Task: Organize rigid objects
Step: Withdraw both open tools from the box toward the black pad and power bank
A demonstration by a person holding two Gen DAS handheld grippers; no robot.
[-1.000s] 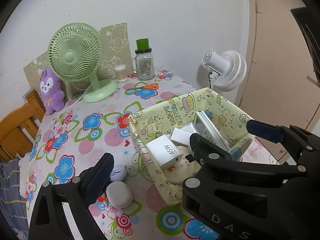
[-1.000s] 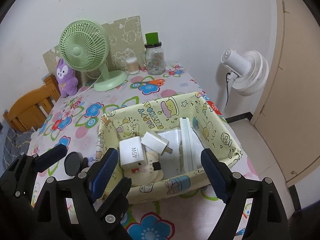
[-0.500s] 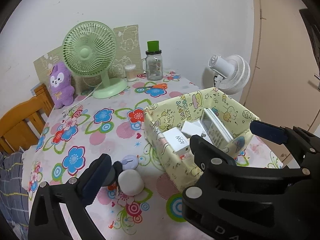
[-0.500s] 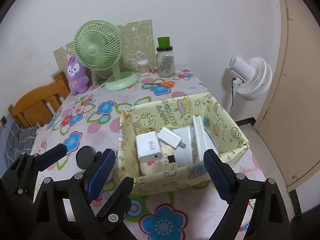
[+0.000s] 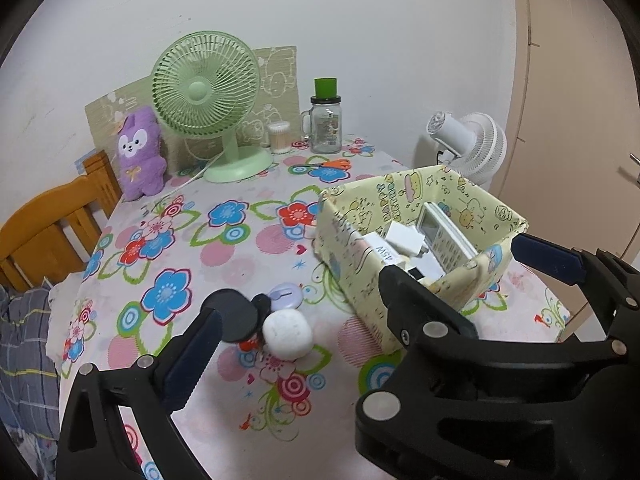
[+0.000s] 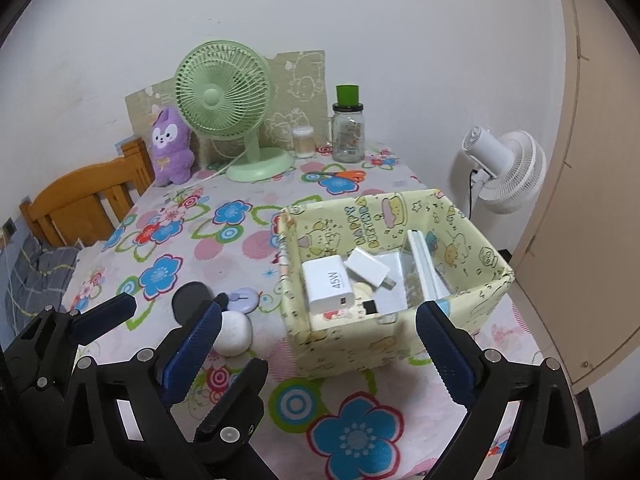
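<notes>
Near the tablecloth's front edge, your yellow box (image 6: 400, 344) holds chargers; white case (image 6: 234, 334), black disc (image 6: 190, 298) remain out, both tongs apart, empty.

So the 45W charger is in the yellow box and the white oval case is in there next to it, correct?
Not quite. The 45W charger is in the yellow box, but the white oval case lies outside it on the tablecloth, left of the box, as the right wrist view shows.
</notes>
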